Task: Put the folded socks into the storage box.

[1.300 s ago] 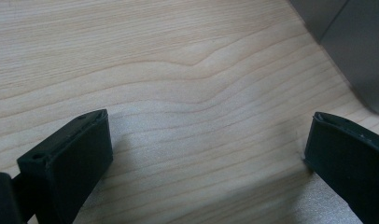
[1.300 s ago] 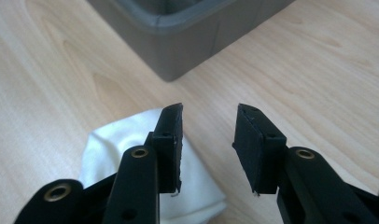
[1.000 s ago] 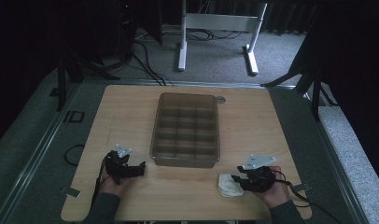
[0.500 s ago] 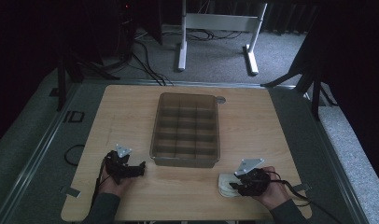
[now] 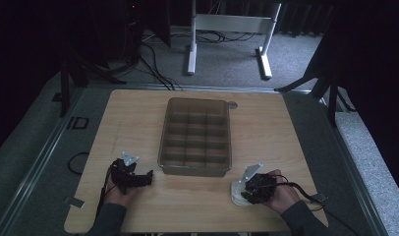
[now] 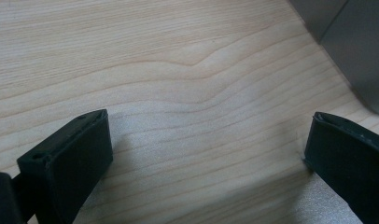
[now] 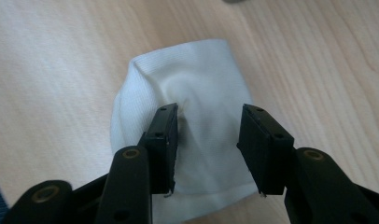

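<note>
The folded white ribbed cloth (image 7: 197, 135) lies flat near the near right edge of your light wooden table (image 5: 286, 132). Your right gripper (image 7: 207, 140) straddles its middle, jaws apart, pads pressing down. Your left gripper (image 6: 206, 163) stands wide open over bare wood beside the grey plastic compartment tray (image 5: 196, 135).

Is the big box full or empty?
Empty. In the high view, every compartment of the box shows bare bottom; the white cloth lies outside on the table.
</note>
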Demonstrator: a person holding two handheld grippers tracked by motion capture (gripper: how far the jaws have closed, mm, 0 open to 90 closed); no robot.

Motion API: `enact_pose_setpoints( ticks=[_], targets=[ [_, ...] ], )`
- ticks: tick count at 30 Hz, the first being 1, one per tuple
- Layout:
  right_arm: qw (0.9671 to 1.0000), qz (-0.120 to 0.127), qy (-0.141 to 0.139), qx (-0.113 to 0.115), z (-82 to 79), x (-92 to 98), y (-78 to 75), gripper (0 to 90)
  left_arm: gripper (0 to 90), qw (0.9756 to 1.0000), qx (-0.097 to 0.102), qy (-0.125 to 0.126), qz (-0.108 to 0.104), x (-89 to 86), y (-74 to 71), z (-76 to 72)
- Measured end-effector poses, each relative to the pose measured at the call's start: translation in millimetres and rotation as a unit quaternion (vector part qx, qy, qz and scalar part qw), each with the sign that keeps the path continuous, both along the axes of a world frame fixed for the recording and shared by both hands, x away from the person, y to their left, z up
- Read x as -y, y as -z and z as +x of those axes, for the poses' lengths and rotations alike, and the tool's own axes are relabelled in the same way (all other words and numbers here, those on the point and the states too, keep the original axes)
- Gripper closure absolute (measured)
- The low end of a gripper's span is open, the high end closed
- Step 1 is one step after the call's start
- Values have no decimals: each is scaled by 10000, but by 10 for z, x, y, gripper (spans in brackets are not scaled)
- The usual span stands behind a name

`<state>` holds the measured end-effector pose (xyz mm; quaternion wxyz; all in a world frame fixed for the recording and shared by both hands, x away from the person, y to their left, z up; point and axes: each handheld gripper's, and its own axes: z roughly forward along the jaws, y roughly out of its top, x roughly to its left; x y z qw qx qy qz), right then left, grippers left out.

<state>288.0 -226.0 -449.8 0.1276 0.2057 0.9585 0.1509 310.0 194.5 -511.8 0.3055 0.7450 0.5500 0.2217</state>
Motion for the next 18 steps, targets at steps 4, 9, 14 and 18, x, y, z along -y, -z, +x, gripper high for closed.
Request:
enact_pose_setpoints(
  ticks=[4, 9, 14, 18],
  targets=[
    [9999, -55, 96, 20, 81, 20, -1, 571, 10, 10000, 0, 0, 0, 0, 0, 0],
    [9997, -117, 214, 56, 187, 58, -10, 575, 10, 10000, 0, 0, 0, 0, 0, 0],
    [9992, -85, 383, 25, 293, 96, -13, 577, 10, 10000, 0, 0, 0, 0, 0, 0],
    [9991, -90, 424, 5, 362, 120, -30, 576, 11, 10000, 0, 0, -1, 0, 0, 0]
  ],
)
